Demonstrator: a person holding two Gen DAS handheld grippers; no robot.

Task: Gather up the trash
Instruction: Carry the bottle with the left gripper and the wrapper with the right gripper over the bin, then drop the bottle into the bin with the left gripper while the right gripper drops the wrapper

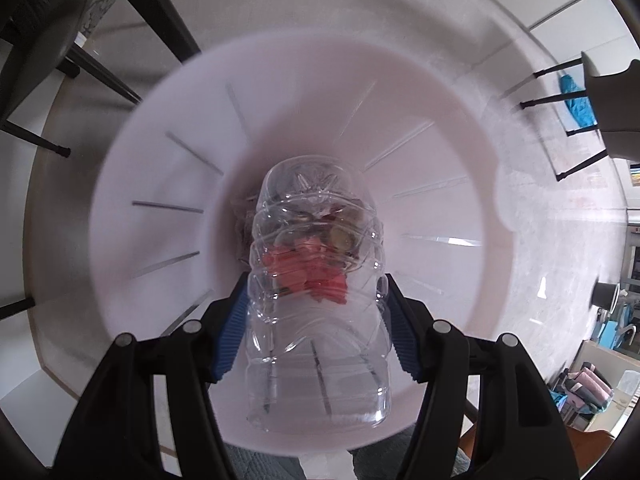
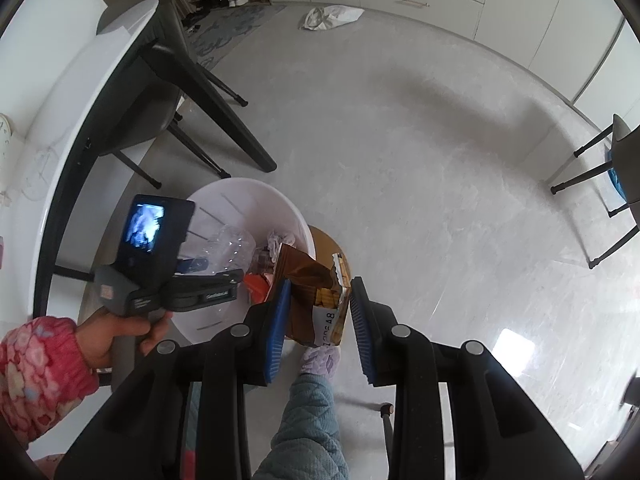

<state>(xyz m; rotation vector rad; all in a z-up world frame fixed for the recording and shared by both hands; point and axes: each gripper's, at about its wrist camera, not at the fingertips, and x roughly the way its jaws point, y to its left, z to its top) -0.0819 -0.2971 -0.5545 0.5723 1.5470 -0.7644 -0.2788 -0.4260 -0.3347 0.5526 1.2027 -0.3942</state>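
My left gripper (image 1: 316, 312) is shut on a clear crushed plastic bottle (image 1: 316, 280) and holds it over the mouth of a white bin (image 1: 160, 184). Red and other scraps (image 1: 308, 272) lie at the bin's bottom, seen through the bottle. In the right wrist view the bottle (image 2: 232, 248) and left gripper (image 2: 208, 276) hang over the same bin (image 2: 248, 200). My right gripper (image 2: 318, 312) is shut on a brown torn snack box (image 2: 316, 292), held just right of the bin's rim.
A white table with black legs (image 2: 208, 92) and a chair stand left of the bin. A wooden stool (image 2: 328, 244) sits behind the box. Another chair (image 2: 600, 168) stands at the right. A white bag (image 2: 328, 16) lies on the far floor. My slippered foot (image 2: 320, 360) is below.
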